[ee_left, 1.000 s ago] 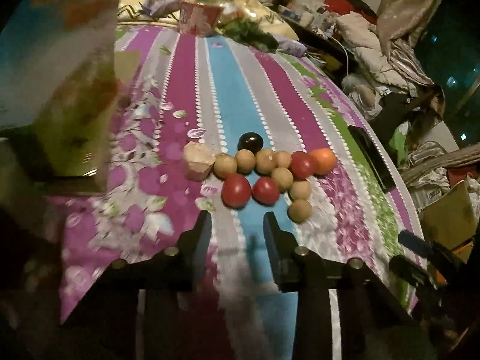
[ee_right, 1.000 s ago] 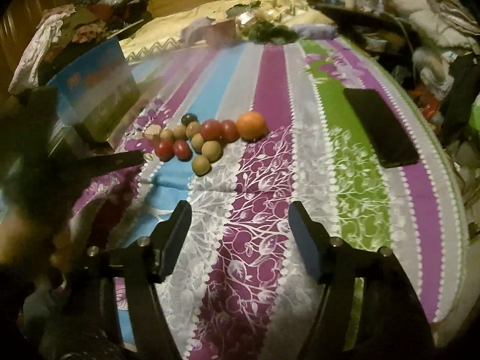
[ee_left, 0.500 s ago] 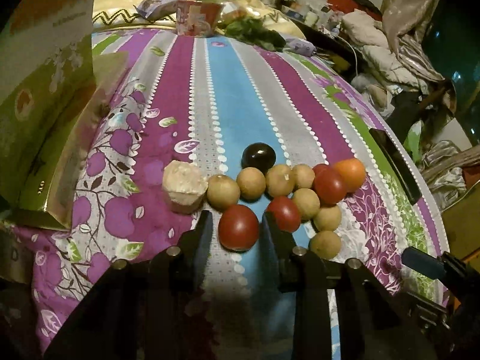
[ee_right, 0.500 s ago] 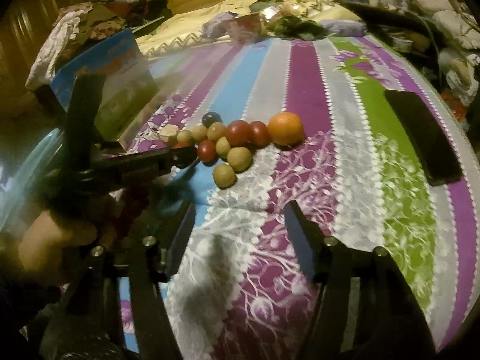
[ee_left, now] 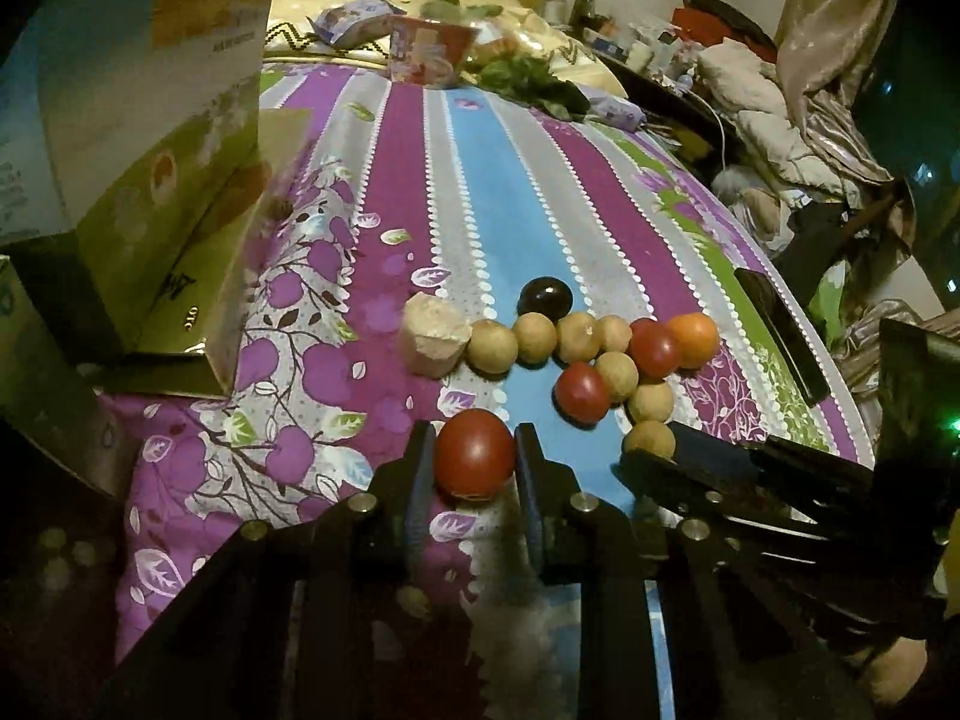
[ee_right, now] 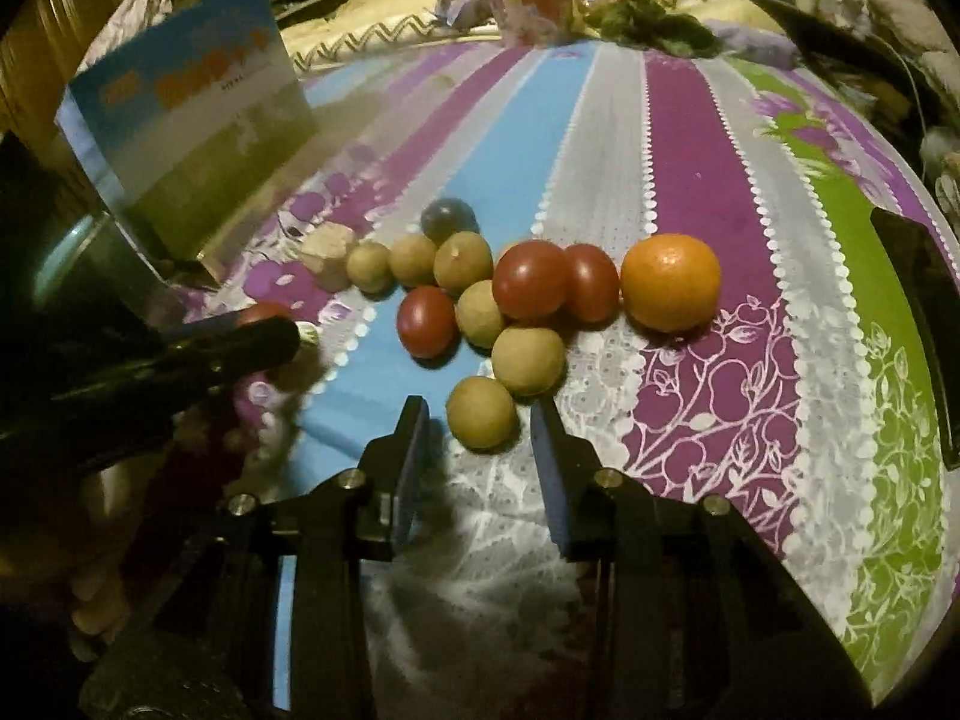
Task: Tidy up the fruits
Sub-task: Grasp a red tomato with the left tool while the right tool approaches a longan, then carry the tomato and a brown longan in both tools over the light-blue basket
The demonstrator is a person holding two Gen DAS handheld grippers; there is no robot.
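Now the left gripper [ee_left: 474,468] pinches a red tomato [ee_left: 474,457] between its pads, apart from the fruit pile ahead-right. Right gripper [ee_right: 480,426] is spread w/ a tan round fruit [ee_right: 481,413] dead centre between the tips, untouched; it's nearer, round, no long axis.

Red tomato [ee_right: 255,313]: mostly hidden behind the left gripper's [ee_right: 264,339] dark finger.
Phone [ee_right: 924,324]: cut off by the frame's right edge.
Far bed clutter [ee_right: 600,6]: blurred, unidentifiable.
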